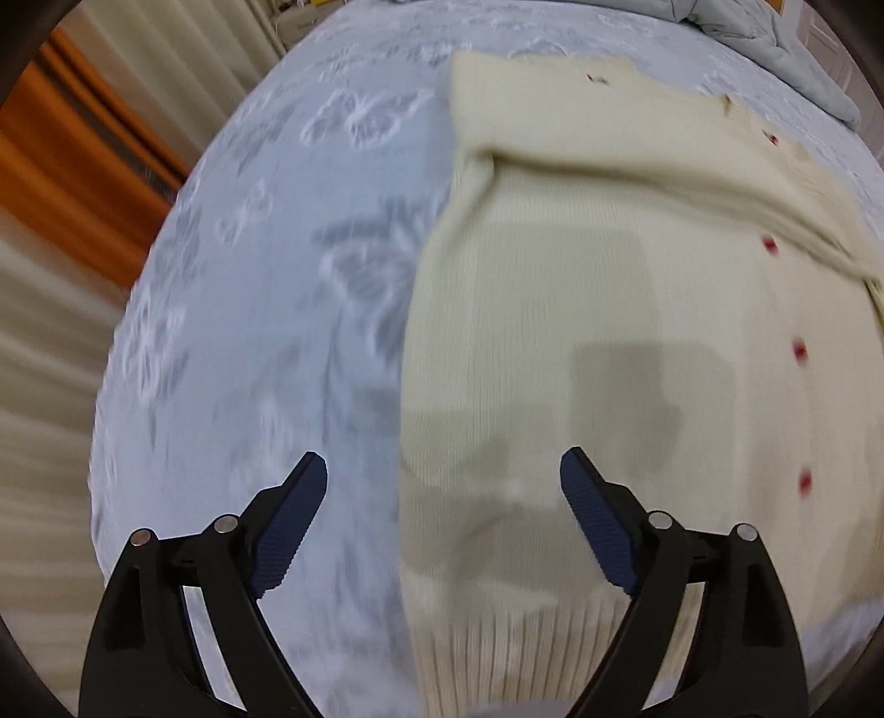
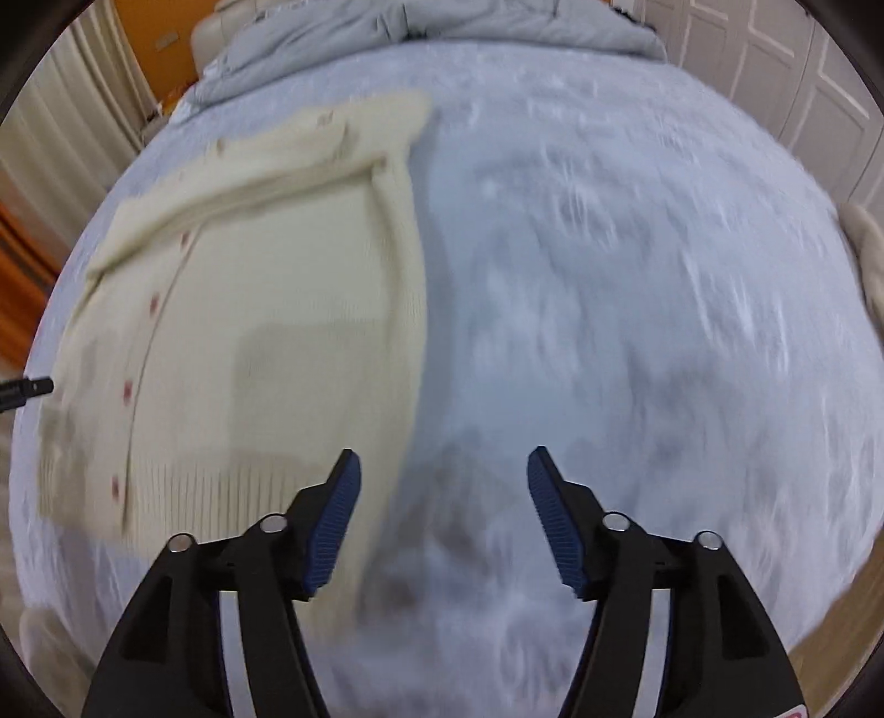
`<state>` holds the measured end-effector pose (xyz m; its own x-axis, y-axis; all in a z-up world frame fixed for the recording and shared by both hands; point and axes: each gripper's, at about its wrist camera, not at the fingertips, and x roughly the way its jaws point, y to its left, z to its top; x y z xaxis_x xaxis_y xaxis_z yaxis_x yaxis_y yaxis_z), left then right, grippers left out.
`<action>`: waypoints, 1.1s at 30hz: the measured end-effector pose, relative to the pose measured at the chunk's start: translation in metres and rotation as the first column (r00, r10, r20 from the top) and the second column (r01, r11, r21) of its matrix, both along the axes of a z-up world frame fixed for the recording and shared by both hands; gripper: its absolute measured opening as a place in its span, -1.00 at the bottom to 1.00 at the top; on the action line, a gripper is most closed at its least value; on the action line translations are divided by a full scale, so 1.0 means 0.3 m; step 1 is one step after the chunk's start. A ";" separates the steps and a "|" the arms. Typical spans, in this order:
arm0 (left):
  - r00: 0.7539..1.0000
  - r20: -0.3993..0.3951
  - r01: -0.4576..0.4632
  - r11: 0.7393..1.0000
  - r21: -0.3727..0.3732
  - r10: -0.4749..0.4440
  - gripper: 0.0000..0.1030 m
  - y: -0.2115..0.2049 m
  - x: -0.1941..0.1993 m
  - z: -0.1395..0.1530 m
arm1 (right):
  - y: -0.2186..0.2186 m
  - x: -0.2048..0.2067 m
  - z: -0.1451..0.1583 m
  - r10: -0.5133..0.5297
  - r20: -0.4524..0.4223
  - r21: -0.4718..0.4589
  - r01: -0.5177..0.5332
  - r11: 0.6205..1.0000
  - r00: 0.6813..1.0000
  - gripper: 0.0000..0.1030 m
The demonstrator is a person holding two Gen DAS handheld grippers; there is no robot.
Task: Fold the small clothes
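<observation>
The left gripper [image 1: 442,469] hangs spread and empty over the cream cardigan's [image 1: 596,309] left edge, its sleeve folded across at 1 o'clock; the right gripper [image 2: 442,469], equally spread, hovers over the pale-blue floral bedspread [image 2: 635,309] beside the cardigan's right edge, grey duvet [image 2: 431,22] at 12 o'clock

Cream cardigan [image 1: 580,287] with red buttons [image 1: 799,351]; pale-blue floral bedspread [image 1: 265,309].

Motion blur smears the bedspread [image 2: 635,331] pattern; the cream cardigan [image 1: 580,331] runs past the left wrist view's right edge, hem [image 1: 525,651] blurred.
</observation>
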<state>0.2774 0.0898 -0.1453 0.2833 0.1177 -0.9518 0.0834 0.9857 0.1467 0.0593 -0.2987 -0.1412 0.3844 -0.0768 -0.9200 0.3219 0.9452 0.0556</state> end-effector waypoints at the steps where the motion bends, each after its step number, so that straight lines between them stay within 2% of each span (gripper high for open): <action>1: 1.000 -0.011 -0.001 1.000 -0.005 0.001 0.70 0.003 -0.036 -0.003 | 0.010 -0.033 -0.020 -0.012 -0.013 0.024 0.013 1.000 1.000 0.27; 6: 0.999 -0.041 -0.014 0.999 -0.033 0.012 0.72 0.001 -0.147 -0.028 | 0.022 -0.111 -0.095 -0.078 -0.037 0.135 0.083 0.987 0.996 0.28; 8: 0.999 -0.042 -0.027 0.999 -0.043 0.025 0.73 0.000 -0.174 -0.039 | 0.025 -0.124 -0.116 -0.119 -0.024 0.210 0.122 0.970 0.993 0.31; 10: 0.998 -0.043 -0.045 0.998 -0.041 0.044 0.73 0.007 -0.188 -0.056 | 0.026 -0.128 -0.125 -0.141 -0.007 0.246 0.139 0.959 0.990 0.33; 14: 0.994 -0.074 -0.093 0.991 -0.101 0.086 0.73 0.029 -0.209 -0.095 | 0.039 -0.119 -0.127 -0.168 0.010 0.279 0.158 0.947 0.986 0.34; 17: 0.984 -0.126 -0.150 0.974 -0.167 0.129 0.73 0.061 -0.218 -0.146 | 0.047 -0.102 -0.130 -0.187 0.014 0.314 0.173 0.934 0.982 0.35; 19: 0.980 -0.118 -0.179 0.961 -0.210 0.157 0.73 0.083 -0.228 -0.157 | 0.053 -0.086 -0.133 -0.197 0.012 0.325 0.182 0.928 0.980 0.36; 23: 0.984 -0.096 -0.169 0.960 -0.223 0.151 0.71 0.090 -0.239 -0.150 | 0.047 -0.067 -0.125 -0.221 0.022 0.367 0.198 0.909 0.975 0.36; 26: 0.984 -0.093 -0.172 0.955 -0.243 0.153 0.52 0.093 -0.247 -0.140 | 0.047 -0.051 -0.127 -0.234 0.010 0.369 0.214 0.905 0.972 0.37; 27: 0.984 -0.095 -0.169 0.952 -0.256 0.149 0.39 0.091 -0.249 -0.131 | 0.050 -0.046 -0.113 -0.245 0.005 0.381 0.225 0.897 0.969 0.37; 29: 0.984 -0.100 -0.170 0.943 -0.286 0.147 0.34 0.084 -0.266 -0.111 | 0.061 -0.051 -0.068 -0.254 0.038 0.400 0.218 0.890 0.966 0.37; 31: 0.984 -0.101 -0.169 0.940 -0.296 0.145 0.35 0.085 -0.290 -0.099 | 0.107 -0.057 0.005 -0.225 0.086 0.324 0.186 0.927 0.971 0.43; 33: 0.984 -0.104 -0.166 0.945 -0.282 0.142 0.35 0.079 -0.297 -0.106 | 0.162 -0.041 0.026 -0.168 0.096 0.271 0.137 0.953 0.981 0.56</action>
<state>0.1881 0.1135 -0.1772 0.2038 -0.1289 -0.9705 -0.0731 0.9865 -0.1464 0.0469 -0.2501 -0.1334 0.4926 0.0944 -0.8651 0.4374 0.8325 0.3400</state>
